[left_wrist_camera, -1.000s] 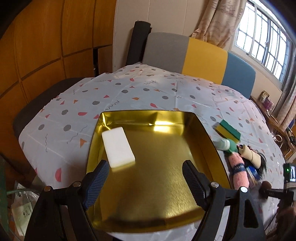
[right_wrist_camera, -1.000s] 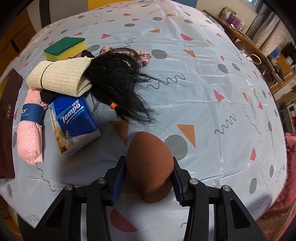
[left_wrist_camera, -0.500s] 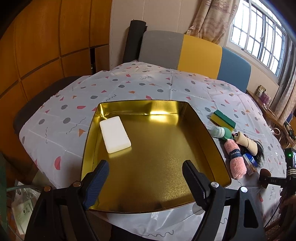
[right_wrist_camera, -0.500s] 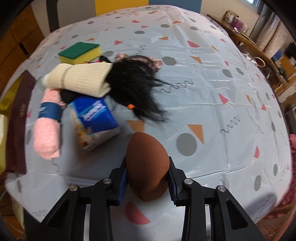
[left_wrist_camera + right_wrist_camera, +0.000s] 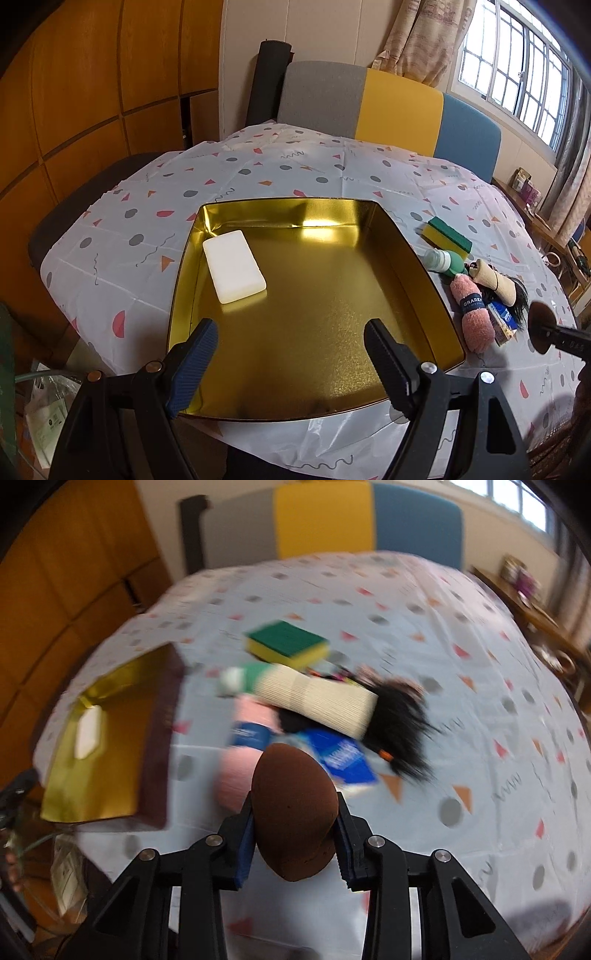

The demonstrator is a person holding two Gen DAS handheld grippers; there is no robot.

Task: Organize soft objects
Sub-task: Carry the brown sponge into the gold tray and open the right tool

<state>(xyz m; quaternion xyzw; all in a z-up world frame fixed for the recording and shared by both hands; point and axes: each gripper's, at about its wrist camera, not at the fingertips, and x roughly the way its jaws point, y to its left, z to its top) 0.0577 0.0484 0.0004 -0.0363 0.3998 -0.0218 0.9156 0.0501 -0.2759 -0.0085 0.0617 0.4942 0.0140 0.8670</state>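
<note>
Wood-panelled walls, a window and a three-coloured bench back frame the table, spread with a white patterned cloth. Straight ahead of the left hand-held gripper, whose jaws stand wide apart and empty, sits one gold tray; one white sponge block lies in its far left corner.

A second ago the right hand-held gripper had the brown egg-shaped sponge down on the cloth; now the sponge is clamped between its pads and lifted clear, with the tray ahead and to its left. The blurred view suits a fast swing. I judge the carry to the tray is under way and that this will be the second piece stowed.

Beyond the right hand-held gripper, the unsorted cluster lies close together, each thing single:
- one black hairpiece
- one cream ribbed roll resting over the pile
- one pink rolled towel with a blue band
- one green-and-yellow scrub sponge
- one blue tissue pack
- one small green bottle
</note>
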